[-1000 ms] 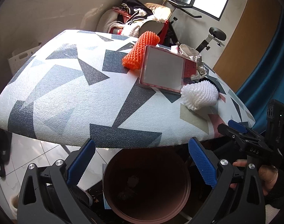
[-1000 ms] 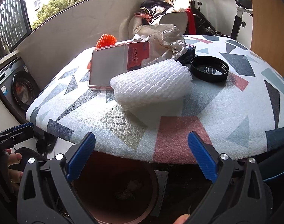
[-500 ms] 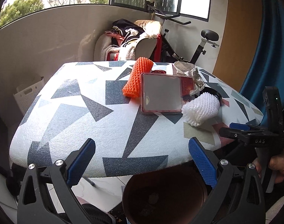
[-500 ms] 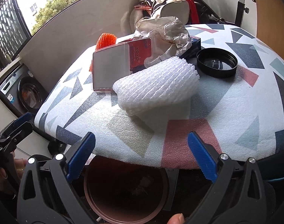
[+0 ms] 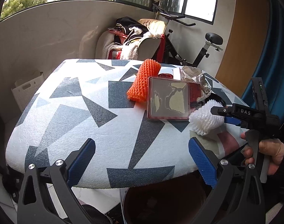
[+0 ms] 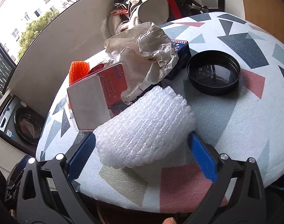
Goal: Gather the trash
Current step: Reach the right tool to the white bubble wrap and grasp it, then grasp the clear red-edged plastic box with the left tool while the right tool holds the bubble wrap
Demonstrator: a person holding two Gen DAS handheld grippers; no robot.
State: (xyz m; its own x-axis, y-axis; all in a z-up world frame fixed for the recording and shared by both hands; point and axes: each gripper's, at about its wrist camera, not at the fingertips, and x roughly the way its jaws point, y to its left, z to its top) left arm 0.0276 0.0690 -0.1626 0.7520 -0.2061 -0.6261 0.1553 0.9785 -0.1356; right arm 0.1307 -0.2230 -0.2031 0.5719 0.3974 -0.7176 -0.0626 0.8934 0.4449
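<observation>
In the left wrist view, the left gripper [image 5: 142, 161] is seen with its two blue fingers wide apart, and nothing is held between them. It is kept at the near edge of the round table with the white cover and grey triangles [image 5: 70, 115]. Below that edge, a brown round bin [image 5: 160, 205] is seen on the floor. On the table, an orange foam net sleeve [image 5: 142, 81] is laid just beside a flat clear plastic box with a red edge [image 5: 168, 100]. A white foam net wrap [image 5: 204, 119] is laid to the right of the box, and the right gripper [image 5: 224, 114] is seen at its far side. In the right wrist view, the right gripper [image 6: 142, 153] is seen with its blue fingers apart, one on each side of the white foam net wrap [image 6: 143, 128]. The wrap is laid on the table and is not squeezed. Behind it are seen the clear box [image 6: 97, 97], a crumpled white paper wrapper [image 6: 145, 56], a dark blue small box [image 6: 181, 56] and a black round lid [image 6: 213, 74]. The orange sleeve [image 6: 79, 71] is farther back.
</observation>
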